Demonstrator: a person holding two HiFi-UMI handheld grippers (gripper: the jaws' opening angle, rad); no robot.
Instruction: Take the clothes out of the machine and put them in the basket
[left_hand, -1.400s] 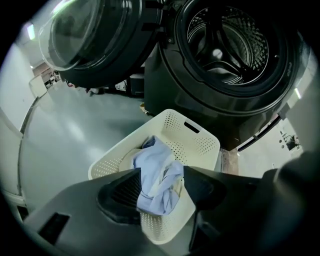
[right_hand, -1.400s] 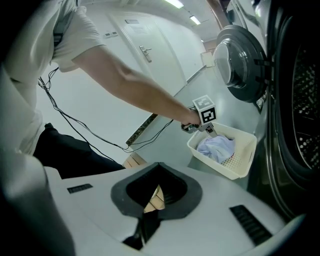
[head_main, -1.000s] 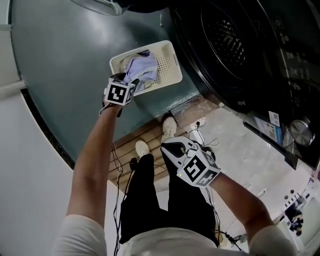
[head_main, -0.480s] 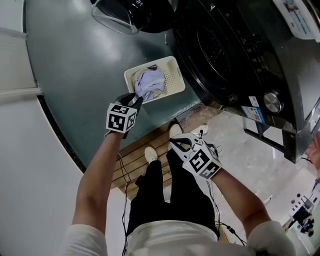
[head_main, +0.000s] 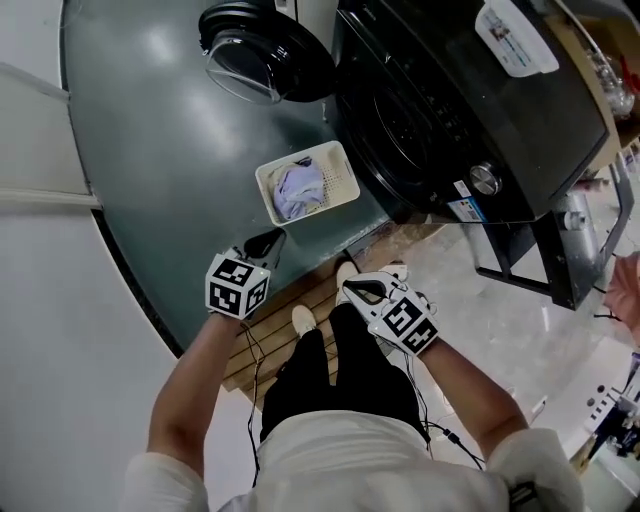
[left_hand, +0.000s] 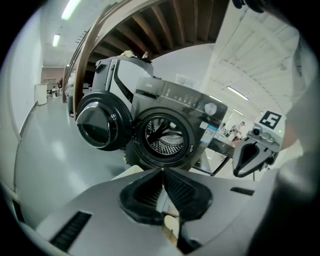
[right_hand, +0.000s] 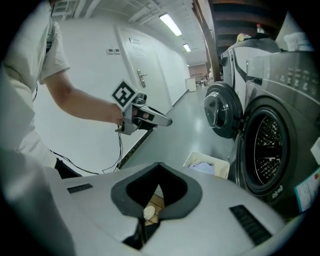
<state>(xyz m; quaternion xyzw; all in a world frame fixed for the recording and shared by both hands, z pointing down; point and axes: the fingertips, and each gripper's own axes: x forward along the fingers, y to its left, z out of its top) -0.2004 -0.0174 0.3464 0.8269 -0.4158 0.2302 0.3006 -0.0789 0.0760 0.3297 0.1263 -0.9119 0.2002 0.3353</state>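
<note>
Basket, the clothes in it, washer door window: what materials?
Basket: likely cream plastic, matte, with perforated walls.
Clothes: soft fabric, pale lilac and white, crumpled into folds.
Door window: clear and glossy with highlights; glass or plastic, can't tell which.

Lilac clothes (head_main: 298, 188) in wht basket (head_main: 343, 173)
</note>
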